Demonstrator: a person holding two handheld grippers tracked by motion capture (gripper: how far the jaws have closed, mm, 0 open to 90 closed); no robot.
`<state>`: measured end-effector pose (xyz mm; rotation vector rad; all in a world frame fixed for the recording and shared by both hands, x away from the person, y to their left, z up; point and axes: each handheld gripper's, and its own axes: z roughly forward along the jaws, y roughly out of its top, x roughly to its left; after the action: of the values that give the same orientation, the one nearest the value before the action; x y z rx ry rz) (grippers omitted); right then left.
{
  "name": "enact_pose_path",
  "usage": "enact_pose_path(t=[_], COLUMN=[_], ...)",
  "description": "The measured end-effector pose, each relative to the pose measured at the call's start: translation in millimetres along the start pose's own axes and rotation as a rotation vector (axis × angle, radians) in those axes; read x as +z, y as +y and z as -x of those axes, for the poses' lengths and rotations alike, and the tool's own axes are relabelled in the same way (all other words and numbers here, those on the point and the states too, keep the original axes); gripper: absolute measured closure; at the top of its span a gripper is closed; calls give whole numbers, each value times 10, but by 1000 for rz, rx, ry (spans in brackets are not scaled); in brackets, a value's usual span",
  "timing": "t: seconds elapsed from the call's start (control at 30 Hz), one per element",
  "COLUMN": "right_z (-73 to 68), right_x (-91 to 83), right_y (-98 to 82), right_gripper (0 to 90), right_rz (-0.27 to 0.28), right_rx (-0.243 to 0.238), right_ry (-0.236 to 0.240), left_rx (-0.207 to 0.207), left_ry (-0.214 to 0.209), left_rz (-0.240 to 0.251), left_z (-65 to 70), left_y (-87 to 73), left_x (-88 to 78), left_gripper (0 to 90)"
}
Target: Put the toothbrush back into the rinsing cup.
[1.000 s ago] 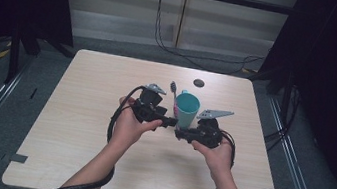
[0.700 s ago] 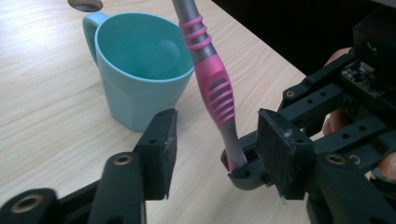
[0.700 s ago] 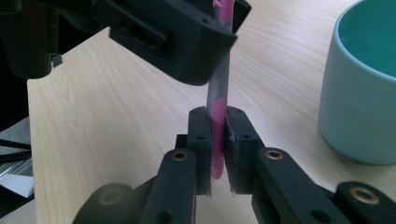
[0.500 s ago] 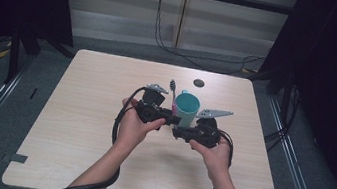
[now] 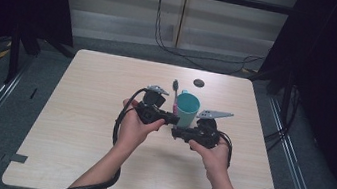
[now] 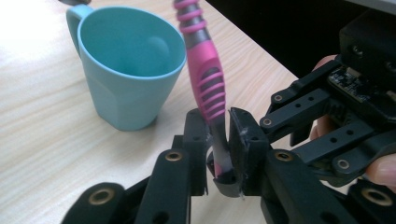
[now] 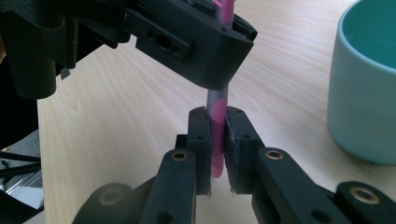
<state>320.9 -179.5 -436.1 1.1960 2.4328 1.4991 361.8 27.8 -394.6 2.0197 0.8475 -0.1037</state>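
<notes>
A pink and grey toothbrush [image 5: 175,95] stands upright above the wooden table [image 5: 78,111], just left of a teal cup [image 5: 187,108]. My left gripper [image 5: 172,120] comes in from the left. Its jaws have just been closing and now press on the ribbed handle [image 6: 205,70], which stands between them. In its own view the left gripper [image 6: 218,140] pinches the handle low down, with the cup [image 6: 130,70] behind. My right gripper [image 5: 174,133] is shut on the lower end of the toothbrush [image 7: 218,112], close under the left one. The cup [image 7: 364,93] stands at the right of that view.
A small dark disc [image 5: 199,83] lies near the table's far edge, behind the cup. Black cables trail from both grippers toward the person. Dark curtains and metal rails flank the table, with bare tabletop to the left and in front.
The left gripper's jaws have closed in around the toothbrush handle. Both hands, the right gripper and the cup stay where they were.
</notes>
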Motion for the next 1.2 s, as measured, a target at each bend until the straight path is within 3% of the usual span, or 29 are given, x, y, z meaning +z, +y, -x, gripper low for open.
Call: enact_pose_path(t=[0.23,0.57,0.67,0.77,0.9,1.2], right_z=[-27,-94,-85,-101,-54,42], right_x=[31,64,85,102,66,-141], right_y=[-6,27,14,6,-15,30], right_gripper=[814,765,681,599,520,472], right_rz=[13,13,8,-25,-23,5], right_rx=[33,6,2,-42,-34,-10], right_ry=[14,27,34,-4,-2,-34], left_rx=[10,12,5,25,21,17], left_ry=[6,11,8,18,30,51], left_rz=[-8,12,13,10,3,0], left_z=[36,33,32,36,12,-78], left_y=[20,9,15,23,9,-62], left_x=[-11,-12,-26,-54,-106,-143], left_gripper=[828,832,833,833,833,832])
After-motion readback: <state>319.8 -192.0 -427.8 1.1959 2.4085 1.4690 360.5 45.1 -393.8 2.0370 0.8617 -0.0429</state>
